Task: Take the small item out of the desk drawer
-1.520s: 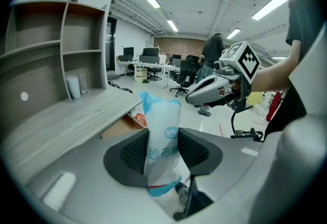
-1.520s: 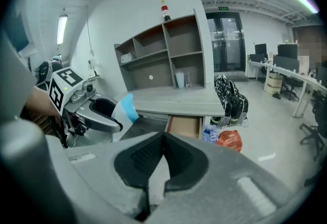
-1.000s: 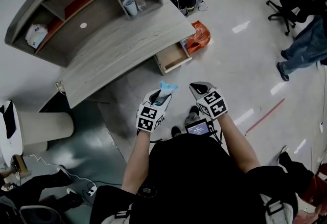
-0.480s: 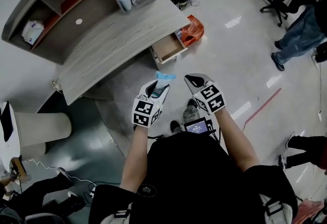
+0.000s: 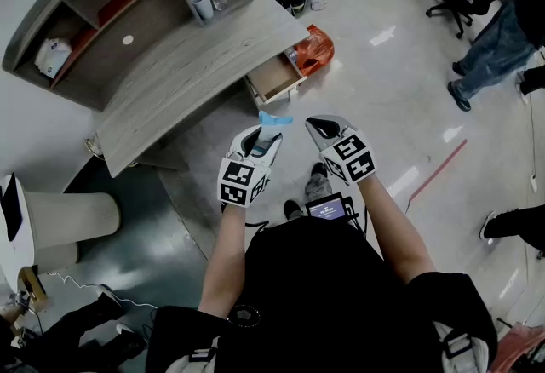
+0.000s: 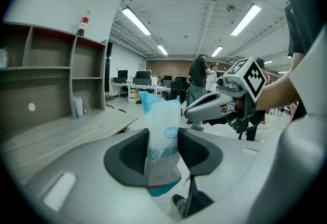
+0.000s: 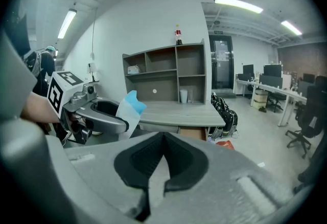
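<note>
Left gripper view: a small white-and-blue packet (image 6: 163, 133) is gripped upright between the jaws of the left gripper (image 5: 262, 140), held over the floor well apart from the open drawer (image 5: 274, 80) under the bench (image 5: 183, 77). The jaws of the right gripper (image 7: 162, 159) are pressed together, with nothing held.

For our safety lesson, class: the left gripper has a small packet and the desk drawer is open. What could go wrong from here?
1. The soft packet is pinched only across its middle by the left gripper; it could slip out or fold over.
2. The drawer juts out over the floor beside the orange bag; someone may knock into it.
</note>
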